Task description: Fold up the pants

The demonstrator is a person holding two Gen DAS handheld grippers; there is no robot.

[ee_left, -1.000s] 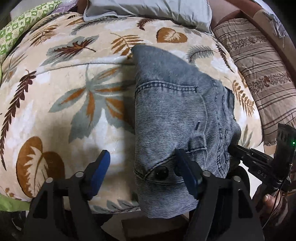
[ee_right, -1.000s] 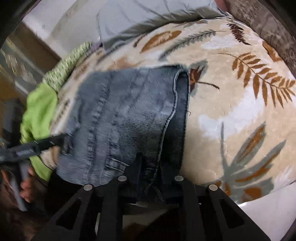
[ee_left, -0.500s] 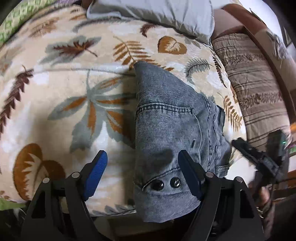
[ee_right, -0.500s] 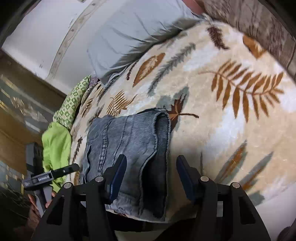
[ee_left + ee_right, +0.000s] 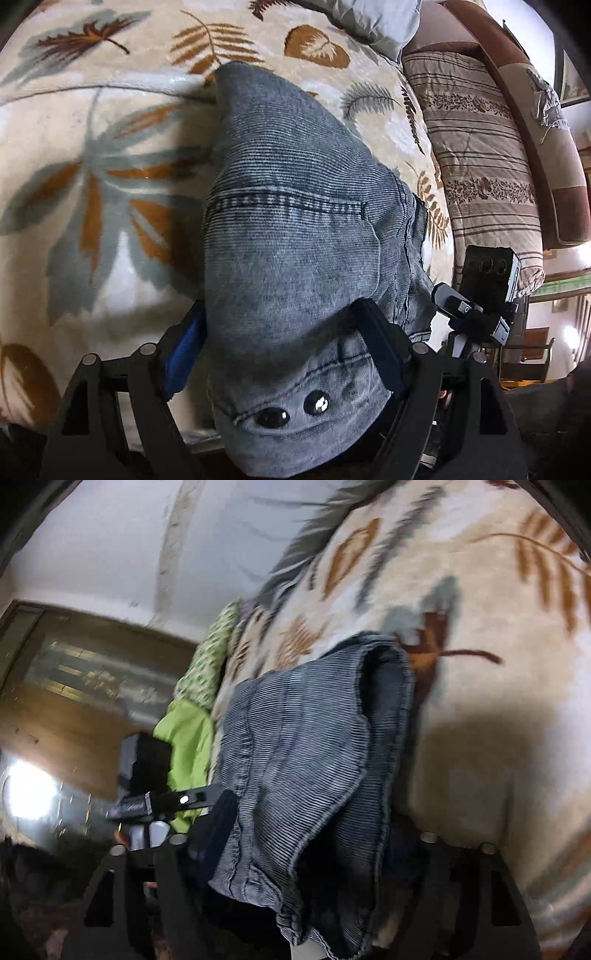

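Note:
The grey-blue denim pants [image 5: 295,236] lie folded into a narrow bundle on the leaf-print blanket [image 5: 92,184], waistband with two metal buttons [image 5: 291,410] nearest me. My left gripper [image 5: 284,354] straddles the waistband end, its blue-padded fingers [image 5: 184,350] open on both sides of the cloth. In the right wrist view the pants [image 5: 314,757] fill the space between my right gripper's [image 5: 306,853] open fingers, the far fold edge raised. The right gripper also shows in the left wrist view [image 5: 476,295], at the pants' right edge.
A grey pillow [image 5: 373,18] lies at the head of the bed. A striped brown quilt [image 5: 480,155] lies along the right side. A green cloth [image 5: 192,753] and a patterned green cushion [image 5: 214,650] sit at the bed's left edge.
The right gripper let go of the pants' edge and opened, then moved back around the bundle. The left gripper, open throughout, advanced over the waistband end.

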